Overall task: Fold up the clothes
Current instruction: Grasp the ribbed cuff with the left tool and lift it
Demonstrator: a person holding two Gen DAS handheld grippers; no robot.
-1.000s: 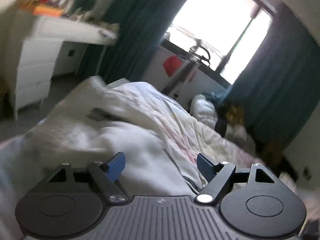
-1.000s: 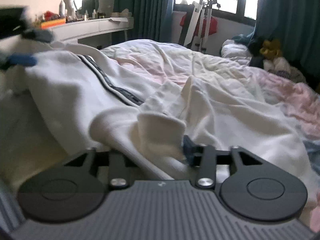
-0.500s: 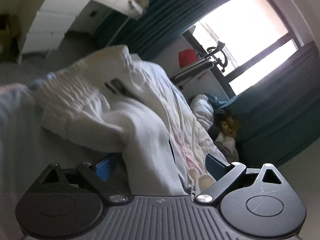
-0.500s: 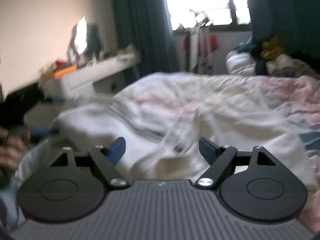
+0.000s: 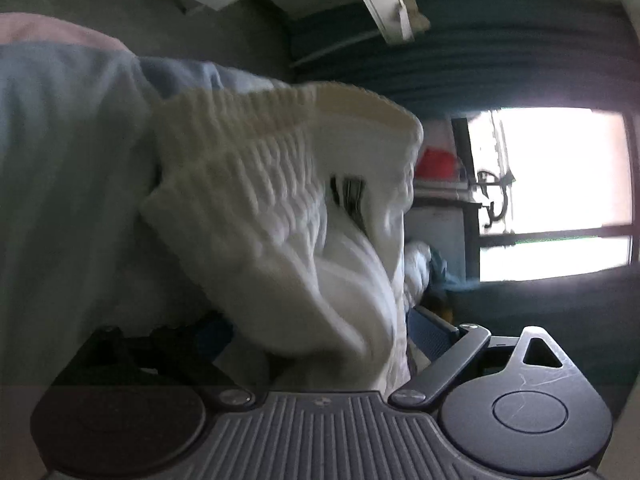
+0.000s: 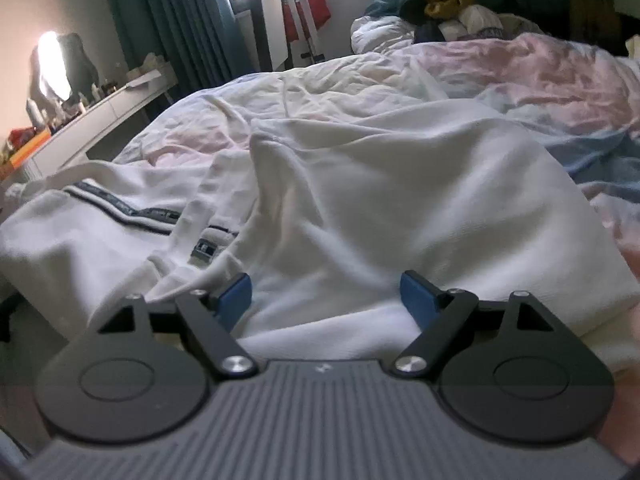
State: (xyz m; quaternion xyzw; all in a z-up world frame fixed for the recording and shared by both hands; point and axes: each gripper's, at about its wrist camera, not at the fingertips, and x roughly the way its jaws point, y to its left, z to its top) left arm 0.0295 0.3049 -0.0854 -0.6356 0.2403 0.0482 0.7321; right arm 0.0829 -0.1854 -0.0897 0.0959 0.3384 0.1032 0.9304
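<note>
Our left tool (image 5: 320,332) has its blue pads set wide with a bunch of the white sweatshirt (image 5: 288,216) filling the gap between them, ribbed hem up front; we cannot tell if the pads actually pinch it. Our right tool (image 6: 326,298) is spread wide and grips nothing, hovering just over the sweatshirt (image 6: 360,200), which lies crumpled across the near edge of the bed (image 6: 540,76), its dark-striped part (image 6: 120,208) toward the left edge.
</note>
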